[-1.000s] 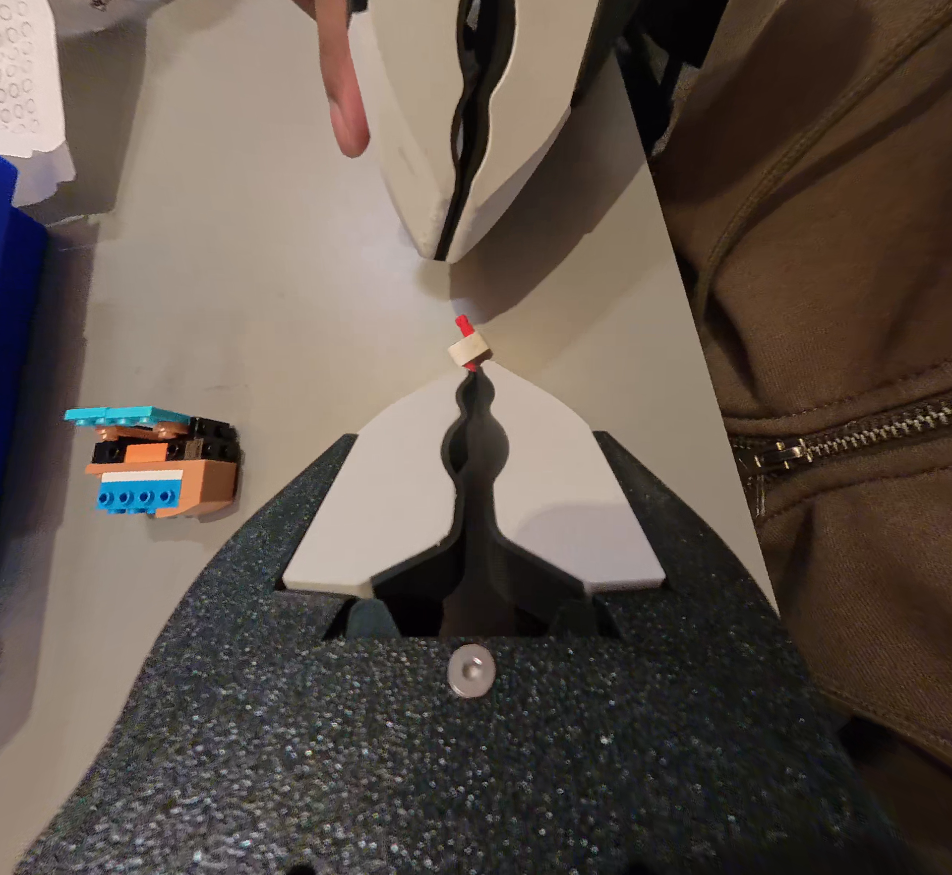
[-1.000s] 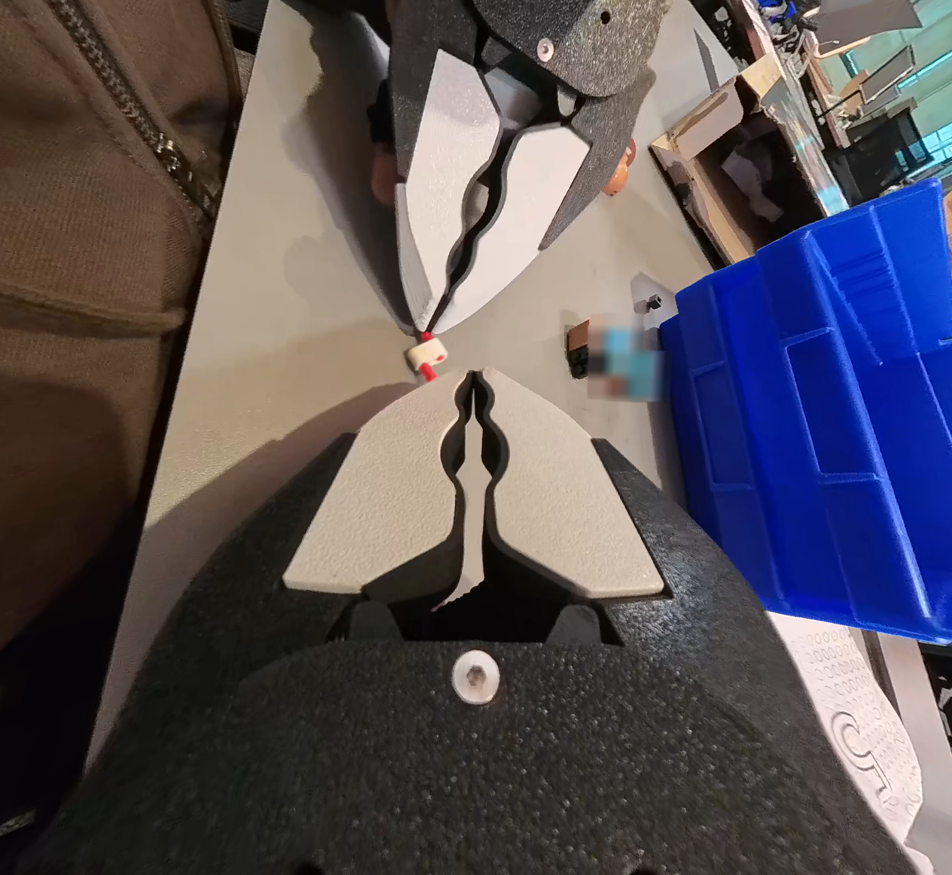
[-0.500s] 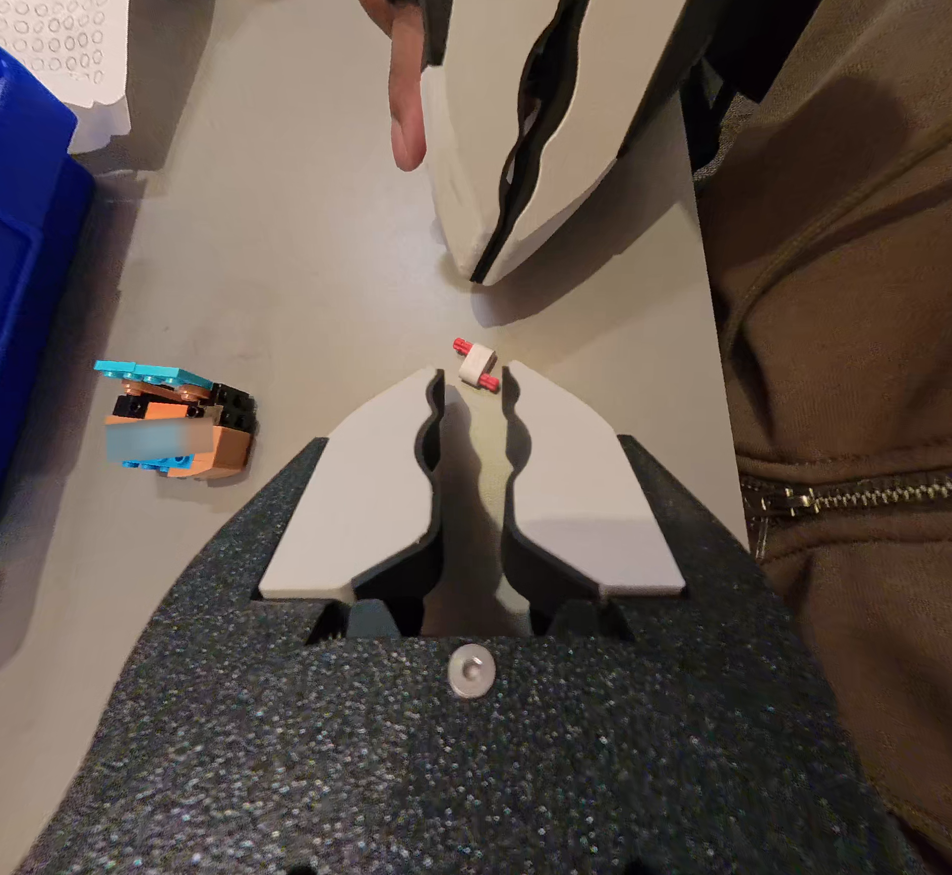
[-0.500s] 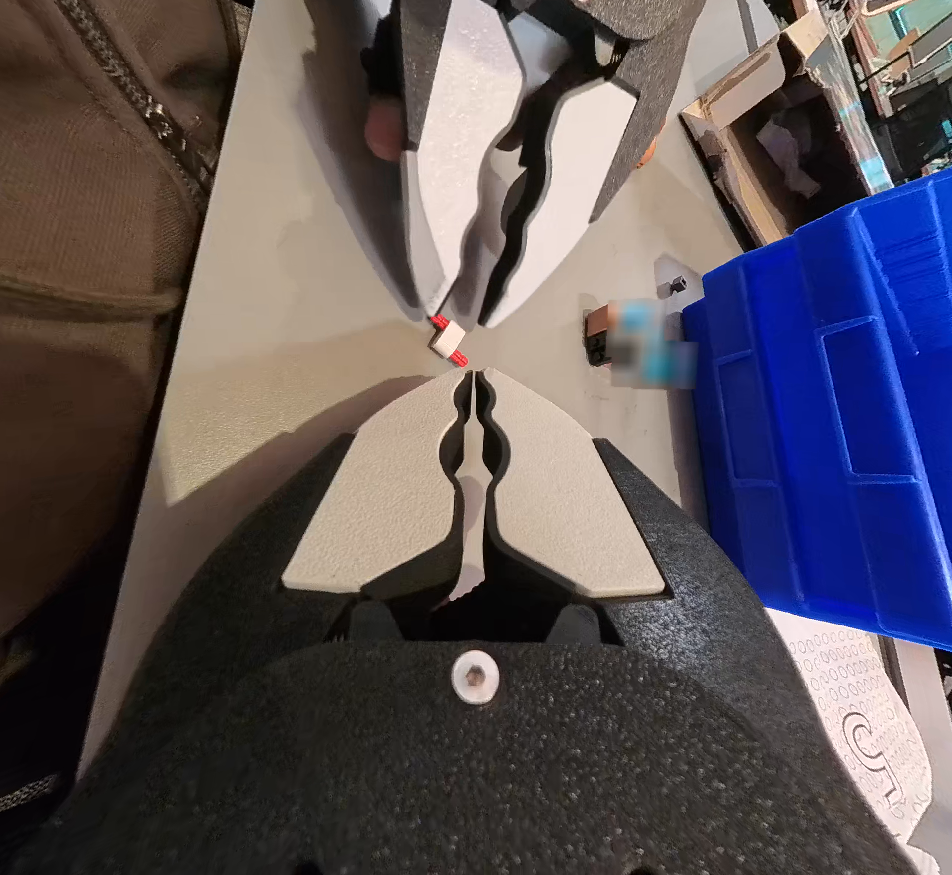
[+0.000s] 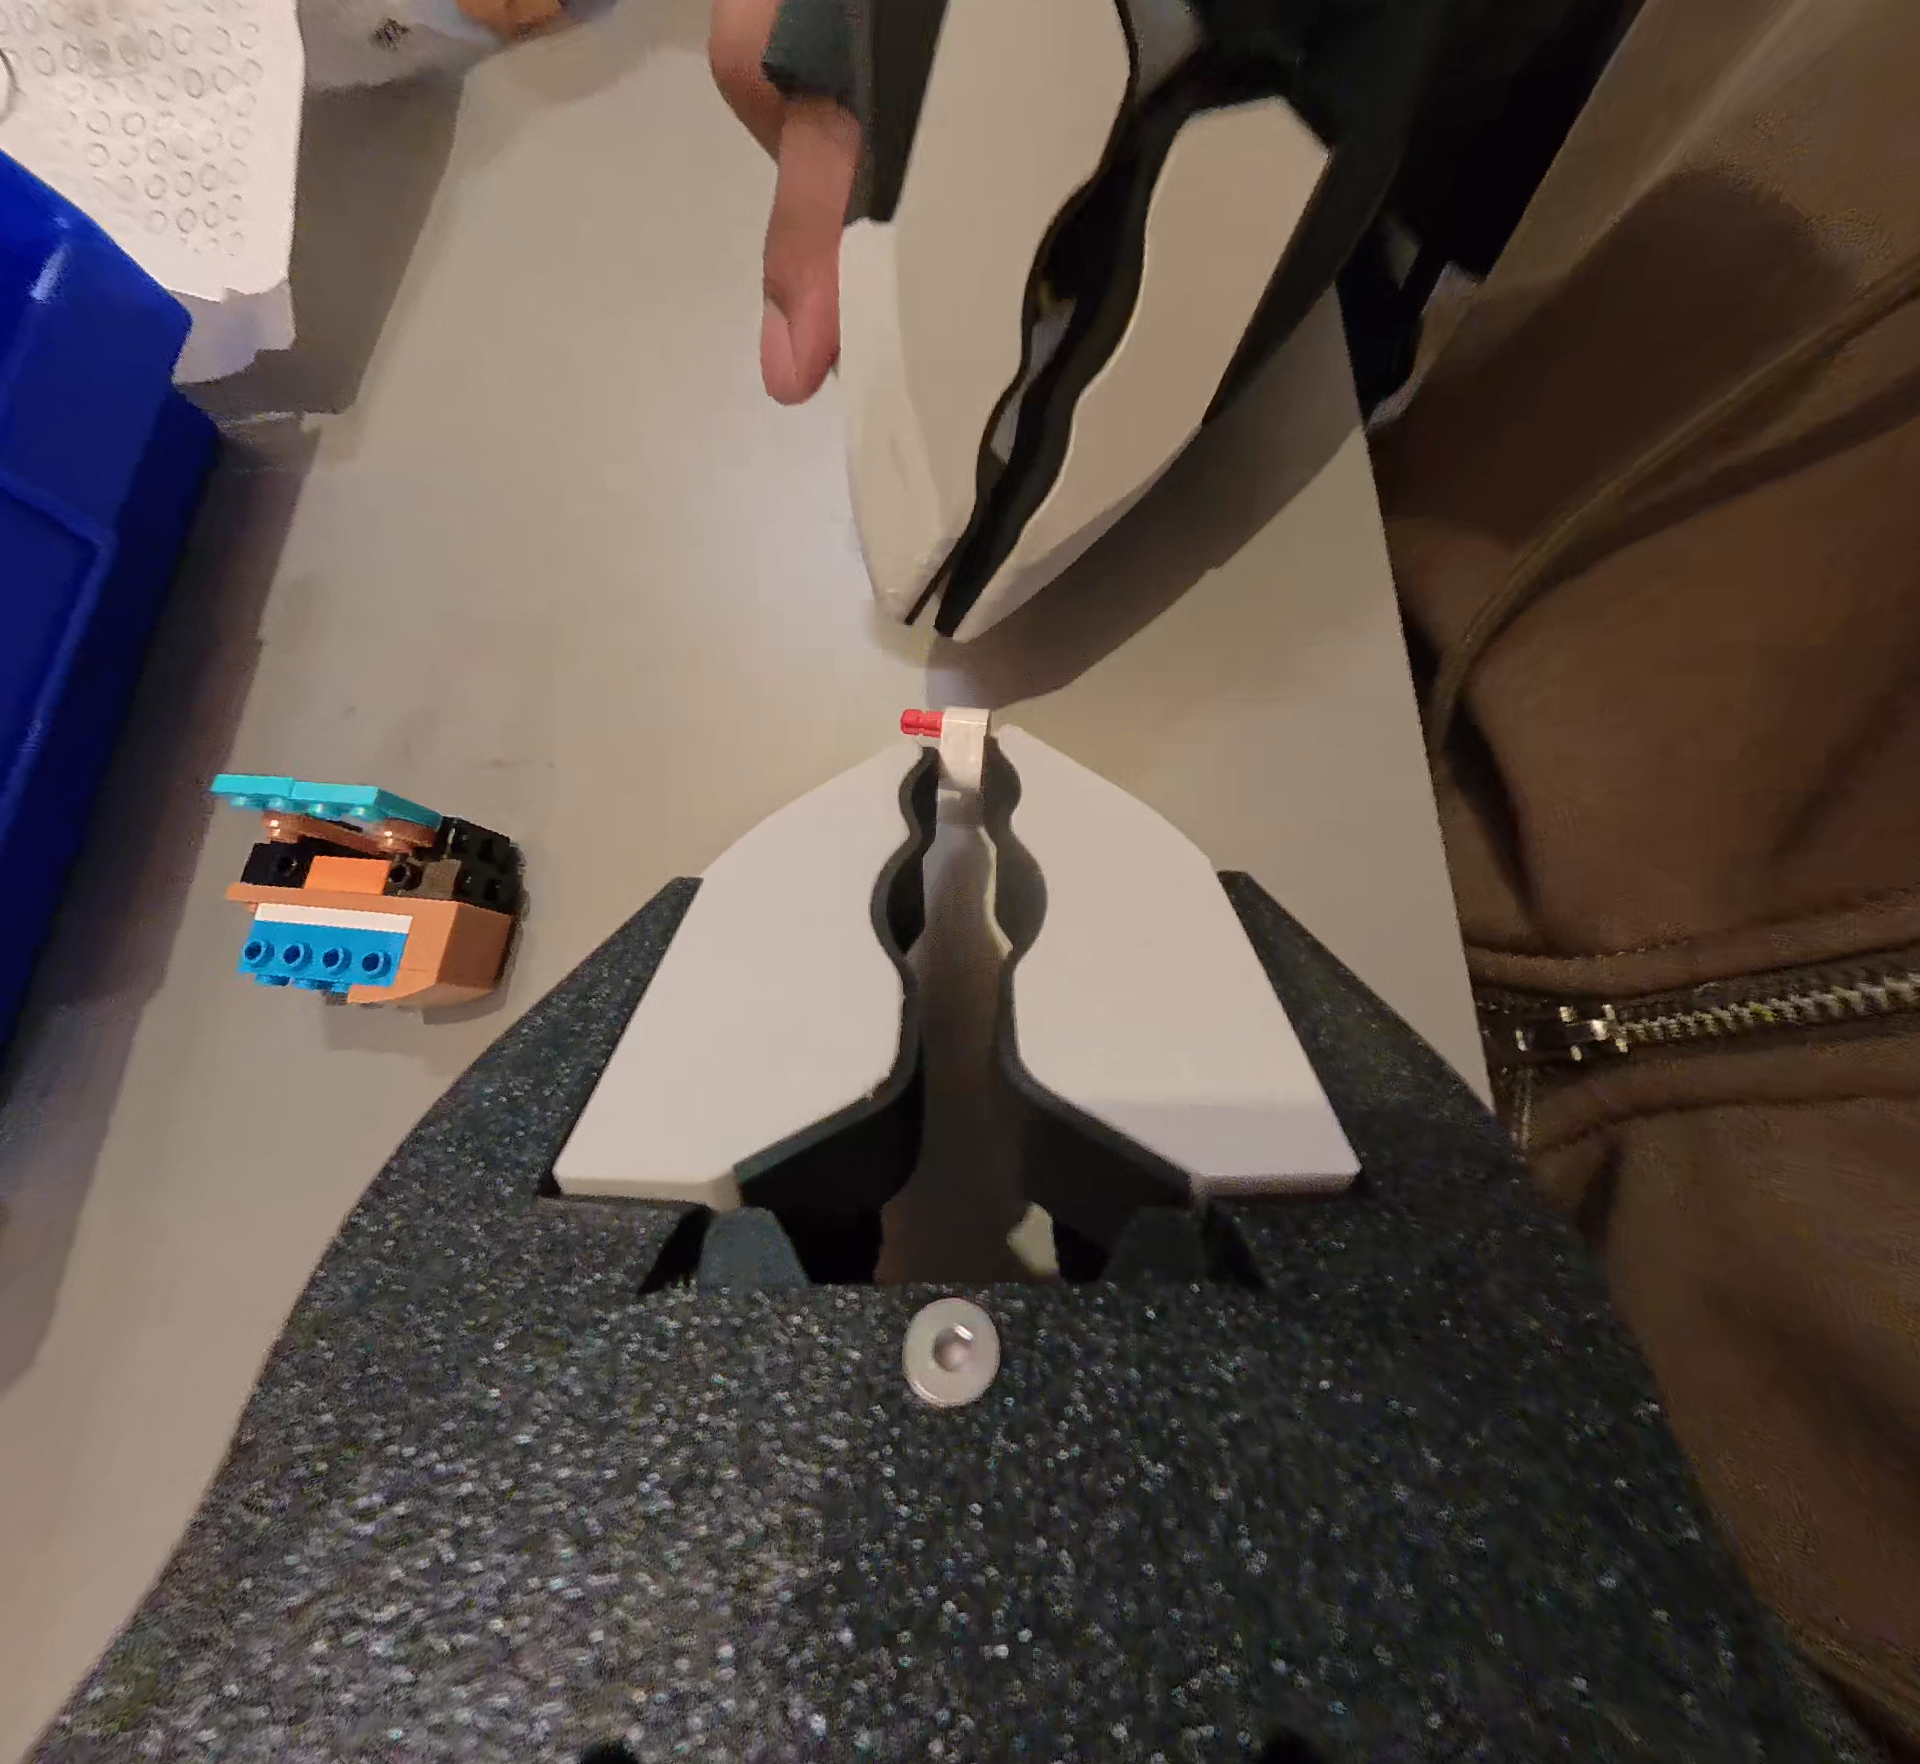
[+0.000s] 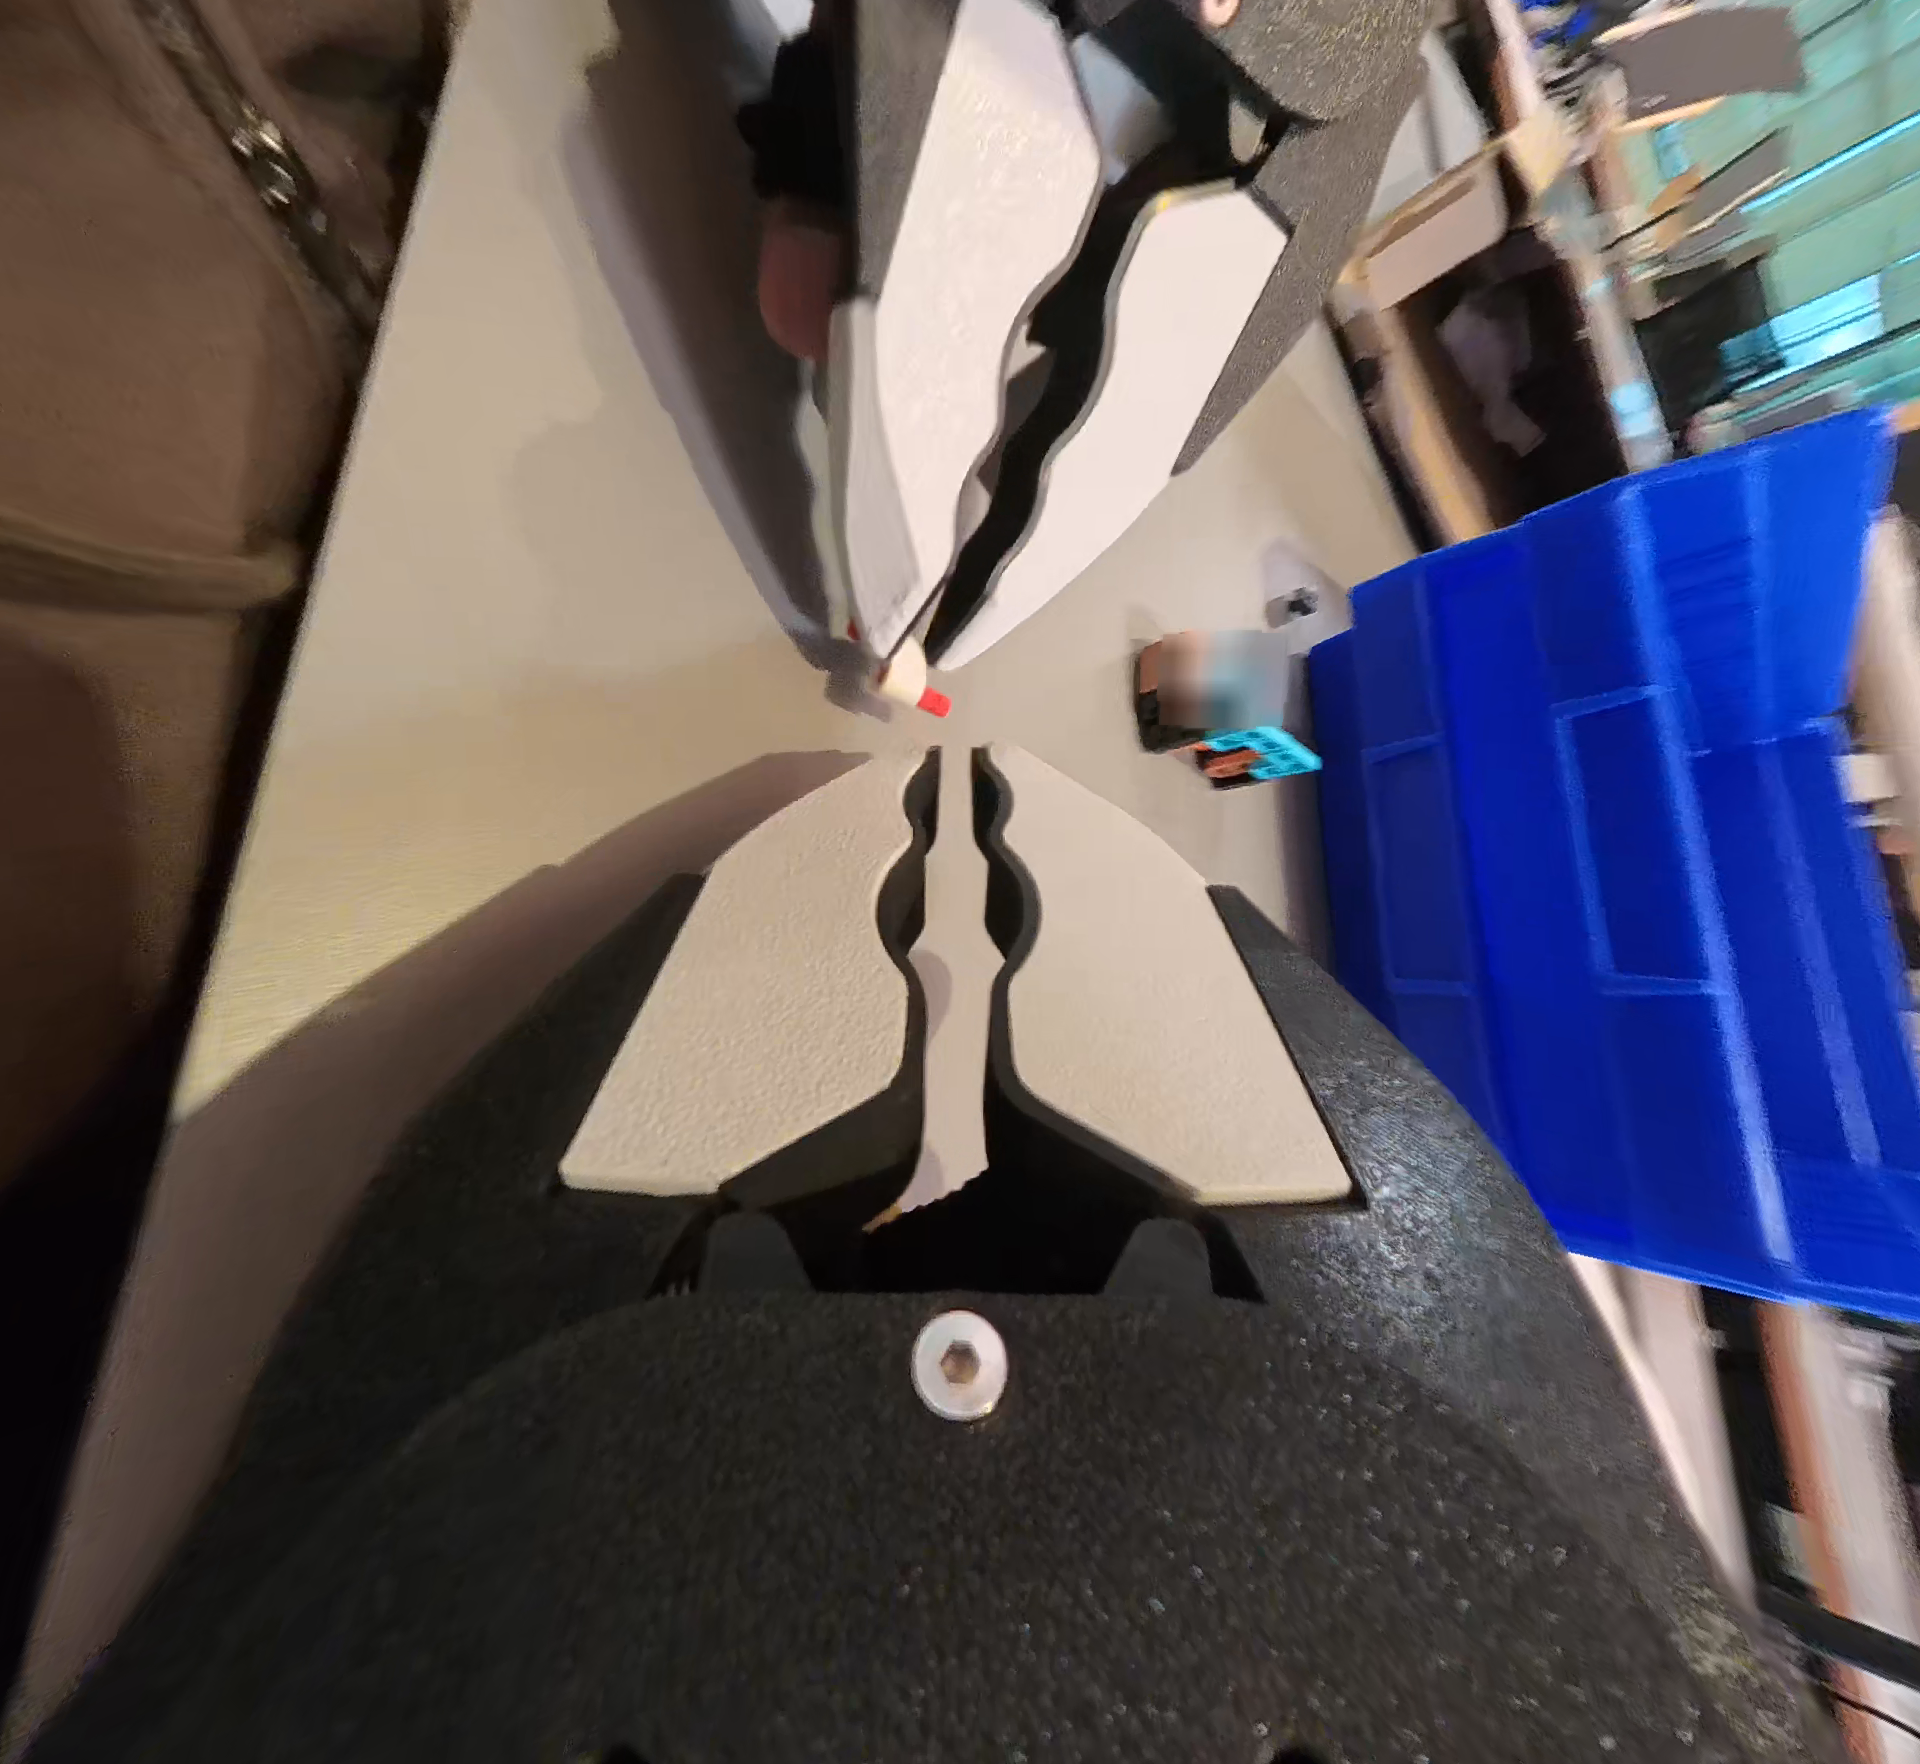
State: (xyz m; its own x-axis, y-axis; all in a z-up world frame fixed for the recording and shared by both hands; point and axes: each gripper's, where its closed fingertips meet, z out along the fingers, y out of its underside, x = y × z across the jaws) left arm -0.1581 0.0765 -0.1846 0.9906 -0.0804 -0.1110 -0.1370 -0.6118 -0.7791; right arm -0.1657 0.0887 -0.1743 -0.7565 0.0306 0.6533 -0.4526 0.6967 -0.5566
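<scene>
The left claw has closed again on the small white piece with a red pin; half a second ago it stood open with the piece lying loose on the desk. The piece now sits pinched at the tips, pin pointing sideways. The right claw faces it just beyond, narrowed to a slit and holding nothing. Off to the side rest a small brick model and a blue bin.
</scene>
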